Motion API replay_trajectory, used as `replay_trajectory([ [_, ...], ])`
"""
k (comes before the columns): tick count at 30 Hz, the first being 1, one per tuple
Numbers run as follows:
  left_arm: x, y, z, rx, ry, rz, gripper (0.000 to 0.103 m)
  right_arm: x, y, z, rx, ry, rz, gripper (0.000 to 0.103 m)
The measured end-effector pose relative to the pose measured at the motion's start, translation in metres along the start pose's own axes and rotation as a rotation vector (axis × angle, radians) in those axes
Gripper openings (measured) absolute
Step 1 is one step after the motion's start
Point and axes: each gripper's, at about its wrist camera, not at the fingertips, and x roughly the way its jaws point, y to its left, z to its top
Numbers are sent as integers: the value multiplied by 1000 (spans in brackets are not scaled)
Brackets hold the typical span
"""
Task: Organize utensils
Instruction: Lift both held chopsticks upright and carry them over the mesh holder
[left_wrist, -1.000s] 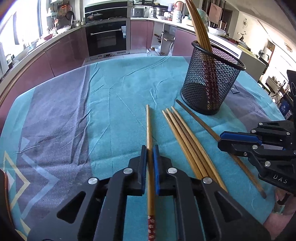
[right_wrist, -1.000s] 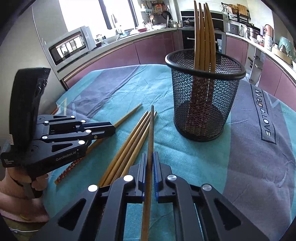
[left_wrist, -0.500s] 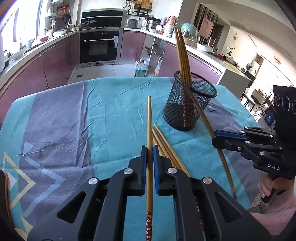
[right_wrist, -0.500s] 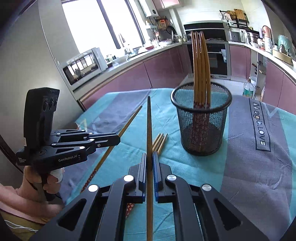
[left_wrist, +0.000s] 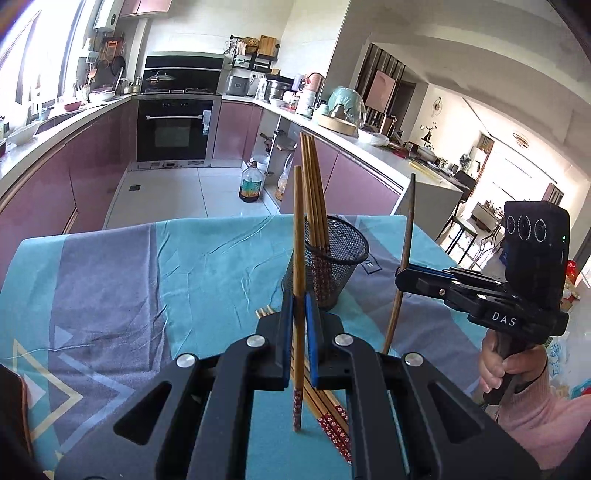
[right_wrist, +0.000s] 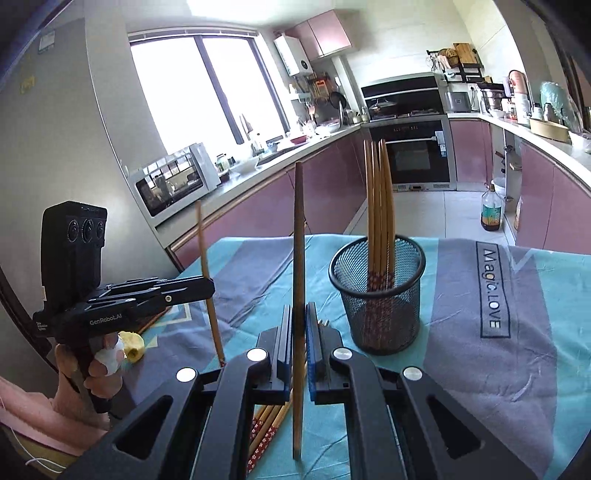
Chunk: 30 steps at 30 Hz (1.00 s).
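Note:
My left gripper (left_wrist: 299, 299) is shut on a light wooden chopstick (left_wrist: 298, 229), which stands nearly upright above the table with its patterned red end pointing down. My right gripper (right_wrist: 298, 310) is shut on a darker chopstick (right_wrist: 298, 229), also held nearly upright. Each gripper shows in the other's view: the right gripper (left_wrist: 400, 275) at the right, the left gripper (right_wrist: 210, 288) at the left. A black mesh cup (left_wrist: 343, 266) (right_wrist: 380, 310) holds several chopsticks (right_wrist: 378, 199) just beyond both grippers. Loose chopsticks (left_wrist: 332, 417) (right_wrist: 269, 424) lie on the cloth under my fingers.
A teal and grey tablecloth (left_wrist: 147, 277) covers the table, whose far edge lies just behind the cup. A small yellow object (right_wrist: 133, 345) lies by the person's left hand. Kitchen counters, an oven and an oil bottle (left_wrist: 249, 184) on the floor stand beyond.
Both grippers have risen off the cloth, each with its chopstick, and the chopsticks have tipped from lying flat to nearly upright. The cup and loose chopsticks now sit lower in view.

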Motion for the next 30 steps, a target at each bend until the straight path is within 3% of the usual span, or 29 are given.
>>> replay_trajectory([
  [11,-18,-9,32,-2,-78,-34,7,-17,-7,23,-30,-77,-15,5],
  [30,-10,-30,106,28,-160,-98,7,-47,-13,81,-116,-209,-67,5],
])
